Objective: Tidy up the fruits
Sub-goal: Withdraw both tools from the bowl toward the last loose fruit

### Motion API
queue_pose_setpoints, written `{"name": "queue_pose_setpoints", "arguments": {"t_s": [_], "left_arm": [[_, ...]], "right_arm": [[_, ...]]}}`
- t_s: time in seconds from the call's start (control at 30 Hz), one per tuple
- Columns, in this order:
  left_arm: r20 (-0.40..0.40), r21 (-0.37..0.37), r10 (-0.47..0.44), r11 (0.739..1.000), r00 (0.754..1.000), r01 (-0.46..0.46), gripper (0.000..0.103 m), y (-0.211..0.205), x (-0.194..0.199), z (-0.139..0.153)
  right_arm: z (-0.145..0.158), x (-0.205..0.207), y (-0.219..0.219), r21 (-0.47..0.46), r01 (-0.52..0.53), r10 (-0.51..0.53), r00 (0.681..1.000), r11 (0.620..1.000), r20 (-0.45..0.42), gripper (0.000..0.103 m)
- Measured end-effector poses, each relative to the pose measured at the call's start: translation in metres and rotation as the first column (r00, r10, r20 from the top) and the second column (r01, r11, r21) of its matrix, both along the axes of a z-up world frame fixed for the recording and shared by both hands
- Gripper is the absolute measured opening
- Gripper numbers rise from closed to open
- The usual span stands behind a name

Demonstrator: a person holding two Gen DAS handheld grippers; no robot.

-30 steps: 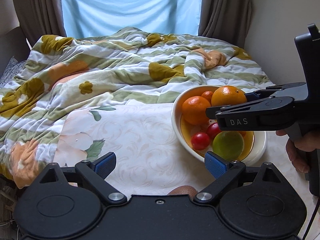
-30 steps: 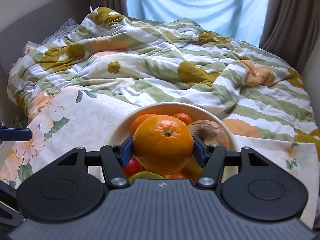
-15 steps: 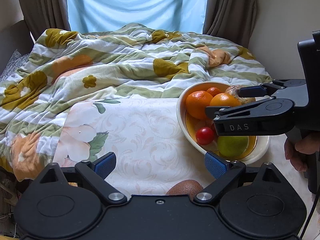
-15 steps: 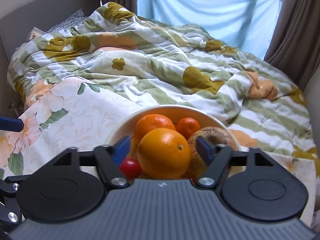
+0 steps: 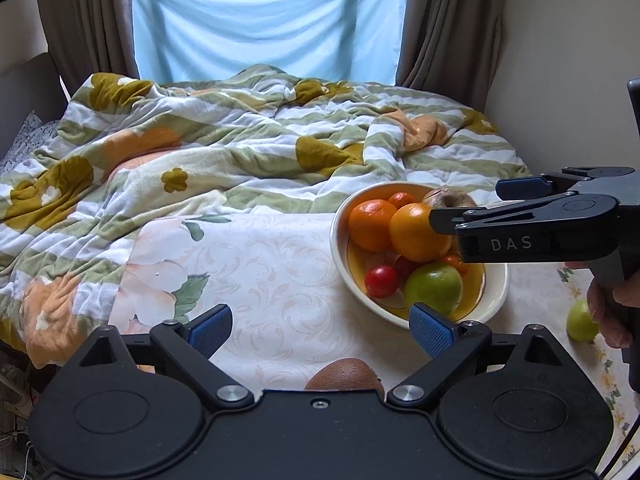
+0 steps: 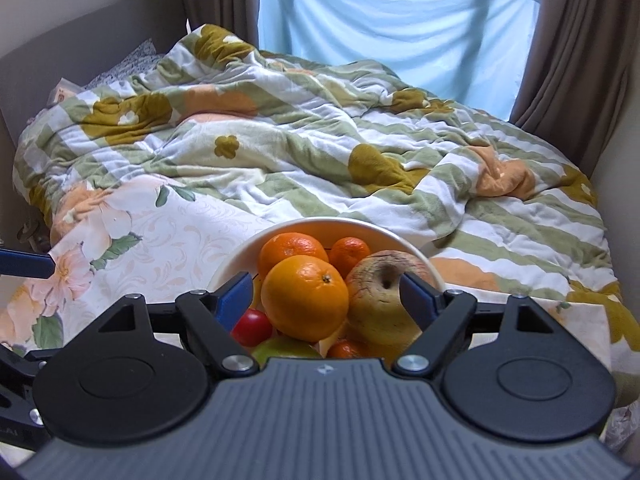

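A cream bowl (image 5: 338, 240) on the floral tablecloth holds two oranges, a small mandarin, a blemished apple, red tomatoes and a green apple (image 5: 432, 290). The larger orange (image 6: 304, 298) rests in the bowl (image 6: 224, 272), free of the pads. My right gripper (image 6: 326, 294) is open above the bowl, and shows from the side in the left wrist view (image 5: 464, 206). My left gripper (image 5: 320, 322) is open and empty over the cloth. A brown kiwi (image 5: 344, 374) lies just below it. A small green fruit (image 5: 580, 322) lies on the table at the right.
A rumpled striped blanket (image 5: 240, 152) covers the bed behind the table. Curtains and a blue-covered window stand at the back. A wall (image 5: 568, 60) is close on the right.
My right gripper opened and let the orange go into the bowl, then drew back and up. My left gripper also pulled back, so the kiwi shows more.
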State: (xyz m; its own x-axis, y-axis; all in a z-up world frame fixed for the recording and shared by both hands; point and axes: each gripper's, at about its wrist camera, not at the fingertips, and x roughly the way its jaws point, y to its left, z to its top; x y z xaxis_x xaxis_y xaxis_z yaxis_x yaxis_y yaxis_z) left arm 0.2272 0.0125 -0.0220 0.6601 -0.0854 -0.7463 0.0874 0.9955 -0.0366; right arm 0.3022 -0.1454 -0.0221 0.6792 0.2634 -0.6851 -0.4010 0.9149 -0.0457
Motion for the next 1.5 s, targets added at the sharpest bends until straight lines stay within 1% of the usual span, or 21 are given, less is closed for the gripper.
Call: {"name": "queue_pose_setpoints", "arguments": {"t_s": [0.4,0.6,0.73,0.77,0.8,0.83,0.97,1.1,1.33,1.5], "left_arm": [[0.098,-0.002,0.004,1.000,0.995,-0.004,0.097,-0.021,-0.044,0.035],[0.138,0.009,0.001,1.000,0.990,-0.002,0.098,-0.033,-0.072,0.047],[0.156,0.017,0.003,1.000,0.988,-0.006,0.099,-0.040,-0.088,0.049],[0.158,0.018,0.005,1.000,0.987,-0.008,0.100,-0.042,-0.091,0.049],[0.159,0.019,0.008,1.000,0.987,-0.011,0.101,-0.043,-0.094,0.049],[0.159,0.021,0.009,1.000,0.987,-0.013,0.101,-0.044,-0.096,0.048],[0.159,0.045,0.017,0.999,0.987,-0.025,0.102,-0.047,-0.101,0.040],[0.135,0.041,0.035,0.998,0.990,-0.041,0.102,-0.045,-0.098,0.024],[0.075,0.046,0.060,0.997,0.995,-0.064,0.102,-0.037,-0.075,-0.013],[0.024,0.030,0.093,0.995,0.995,-0.094,0.102,-0.029,-0.053,-0.045]], "right_arm": [[0.045,-0.051,-0.047,0.052,0.077,-0.078,0.997,0.996,0.023,0.096],[0.060,-0.085,-0.075,0.060,0.145,-0.147,0.989,0.988,0.031,0.096],[0.063,-0.107,-0.093,0.068,0.170,-0.173,0.984,0.983,0.032,0.096],[0.064,-0.112,-0.097,0.066,0.174,-0.176,0.984,0.982,0.029,0.097],[0.063,-0.117,-0.100,0.061,0.181,-0.183,0.983,0.982,0.027,0.102],[0.063,-0.122,-0.104,0.059,0.187,-0.189,0.981,0.981,0.031,0.103],[0.057,-0.139,-0.117,0.045,0.199,-0.200,0.979,0.979,0.024,0.103],[0.044,-0.145,-0.130,0.038,0.230,-0.230,0.973,0.972,0.004,0.103],[0.006,-0.142,-0.149,0.011,0.289,-0.288,0.957,0.957,-0.041,0.103],[-0.022,-0.133,-0.160,0.005,0.322,-0.321,0.945,0.947,-0.063,0.103]]}}
